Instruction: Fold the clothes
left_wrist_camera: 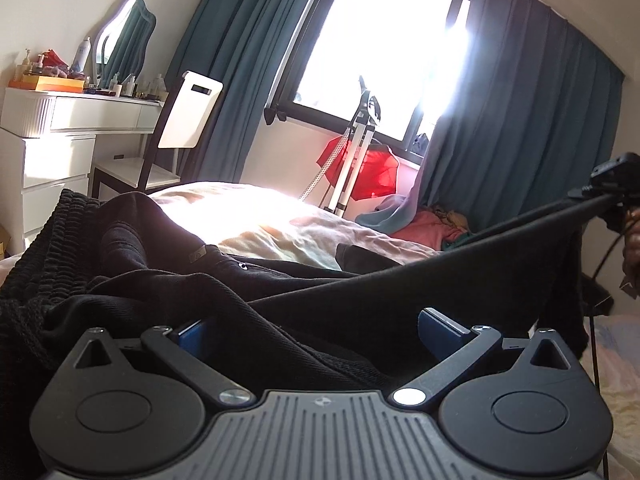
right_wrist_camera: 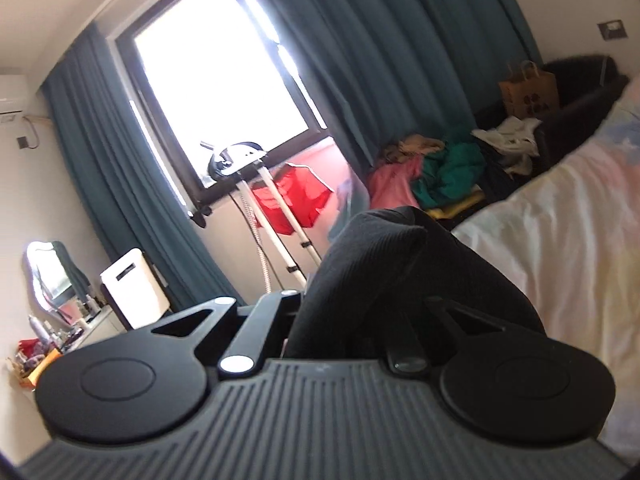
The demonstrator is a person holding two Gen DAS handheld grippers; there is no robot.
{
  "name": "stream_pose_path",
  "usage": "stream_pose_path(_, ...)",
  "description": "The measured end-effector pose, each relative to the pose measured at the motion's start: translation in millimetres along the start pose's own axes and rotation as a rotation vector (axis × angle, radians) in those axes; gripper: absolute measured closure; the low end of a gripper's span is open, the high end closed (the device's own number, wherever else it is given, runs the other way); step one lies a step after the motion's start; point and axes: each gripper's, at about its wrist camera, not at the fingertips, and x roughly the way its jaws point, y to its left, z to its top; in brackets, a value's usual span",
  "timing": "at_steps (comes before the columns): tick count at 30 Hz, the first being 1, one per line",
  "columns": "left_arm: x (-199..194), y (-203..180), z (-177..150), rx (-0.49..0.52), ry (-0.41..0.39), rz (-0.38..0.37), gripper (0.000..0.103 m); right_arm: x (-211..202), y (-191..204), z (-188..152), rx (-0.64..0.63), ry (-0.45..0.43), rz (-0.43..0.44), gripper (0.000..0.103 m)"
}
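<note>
A black garment (left_wrist_camera: 168,280) lies rumpled on the bed (left_wrist_camera: 280,224), with a ribbed waistband at the left. My left gripper (left_wrist_camera: 316,334) is open, its blue pads (left_wrist_camera: 434,326) set wide apart, and black cloth lies between them. A taut edge of the garment runs up to my right gripper (left_wrist_camera: 612,184) at the far right, which holds it lifted. In the right wrist view my right gripper (right_wrist_camera: 356,304) is shut on the black garment (right_wrist_camera: 384,256), which bunches over the fingers and hides the tips.
A white dresser (left_wrist_camera: 52,132) with a mirror and a chair (left_wrist_camera: 176,120) stand at the left. A garment steamer (left_wrist_camera: 356,152) stands by the window. A pile of coloured clothes (right_wrist_camera: 440,168) lies beyond the bed. Pale bedding (right_wrist_camera: 568,232) spreads to the right.
</note>
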Motion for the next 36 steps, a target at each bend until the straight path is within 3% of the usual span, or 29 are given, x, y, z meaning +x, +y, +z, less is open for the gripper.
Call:
stream_pose_path(3, 8.0, -0.1, -1.9, 0.007, -0.016, -0.002, 0.0, 46.6, 18.8, 8.9, -0.048, 0.024, 0.034, 0.091)
stream_pose_path(8, 19.1, 0.4, -5.7, 0.032, -0.019, 0.004, 0.0, 111.8, -11.3, -37.8, -0.096, 0.193, -0.103, 0.088)
stream_pose_path(10, 21.5, 0.6, -6.6, 0.033, -0.018, 0.002, 0.0, 116.6, -35.4, -57.8, -0.07, 0.258, -0.141, 0.084)
stream_pose_path(11, 22.1, 0.4, -6.5, 0.031, -0.016, 0.002, 0.0, 113.4, -45.9, -64.4, -0.056, 0.284, -0.146, 0.07)
stream_pose_path(12, 22.7, 0.1, -6.4, 0.03, -0.014, 0.002, 0.0, 110.2, -56.4, -71.0, -0.042, 0.311, -0.151, 0.05)
stream_pose_path(14, 20.9, 2.2, -4.8, 0.017, -0.01, -0.003, 0.0, 88.4, -74.4, -81.2, -0.011, 0.324, -0.133, 0.03)
stream_pose_path(17, 17.2, 5.0, -1.8, -0.003, -0.004, -0.013, 0.0, 43.9, -100.5, -94.7, 0.045, 0.316, -0.092, 0.03)
stream_pose_path(20, 11.4, 6.0, -0.4, -0.014, 0.007, -0.02, 0.0, 1.4, -131.5, -113.2, 0.123, 0.308, -0.124, 0.029)
stream_pose_path(23, 5.5, 7.0, 1.0, -0.025, 0.018, -0.027, 0.0, -9.2, -148.9, -134.4, 0.154, 0.408, -0.136, 0.029)
stream_pose_path(28, -1.9, 5.0, -1.2, -0.016, 0.016, -0.027, 0.0, 6.1, -126.0, -159.4, 0.135, 0.491, 0.001, 0.029)
stream_pose_path(30, -1.7, 4.3, -2.6, -0.014, 0.018, -0.02, 0.0, 23.1, -105.8, -171.3, 0.066, 0.576, 0.017, 0.03)
stream_pose_path(32, 0.1, 4.9, -3.4, -0.021, 0.024, -0.017, 0.0, 32.0, -77.1, -183.9, -0.111, 0.618, -0.043, 0.033)
stream_pose_path(35, 2.8, 4.6, -5.0, -0.019, 0.029, -0.008, 0.0, 19.4, -56.2, -183.0, -0.208, 0.584, -0.124, 0.084)
stream_pose_path(36, 2.9, 4.8, -4.9, -0.022, 0.03, -0.011, 0.0, 9.1, -53.9, -178.8, -0.192, 0.563, -0.128, 0.088)
